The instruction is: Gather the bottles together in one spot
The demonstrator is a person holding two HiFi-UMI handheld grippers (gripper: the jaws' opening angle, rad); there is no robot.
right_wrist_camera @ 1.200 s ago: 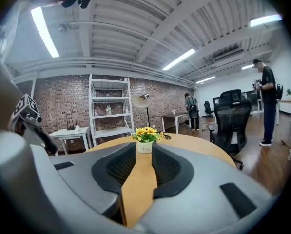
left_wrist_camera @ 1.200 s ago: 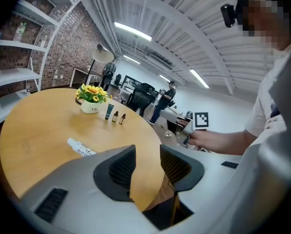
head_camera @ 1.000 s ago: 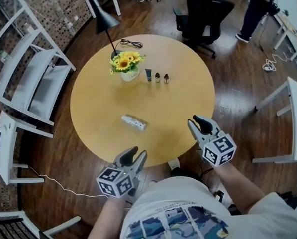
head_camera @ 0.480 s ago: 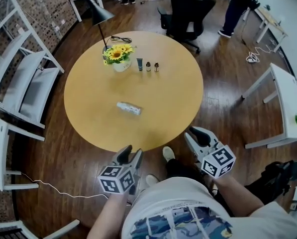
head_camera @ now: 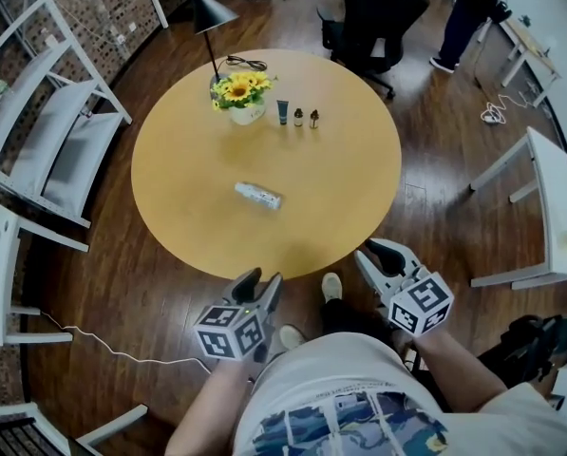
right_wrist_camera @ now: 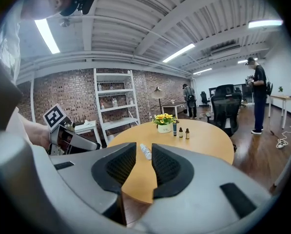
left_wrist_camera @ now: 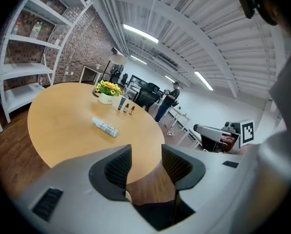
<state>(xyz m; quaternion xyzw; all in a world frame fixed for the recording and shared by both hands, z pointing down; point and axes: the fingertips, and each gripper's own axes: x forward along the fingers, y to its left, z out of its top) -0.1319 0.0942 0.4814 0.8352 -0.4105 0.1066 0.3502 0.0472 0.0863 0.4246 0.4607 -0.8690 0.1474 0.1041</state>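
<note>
one white vase (head_camera: 249,115) holds sunflowers (head_camera: 237,88) beside three small bottles (head_camera: 298,117).

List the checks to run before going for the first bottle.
1. Is the left gripper empty: ok; jaws just been opening, nothing between.
2. Is the right gripper empty: ok; jaws apart.
3. Is the white bottle free: ok; lies alone on the table.
4. Are the three small bottles standing: ok; rowed beside the flower pot.
5. Are grippers over the table: not ok; both short of its edge.
</note>
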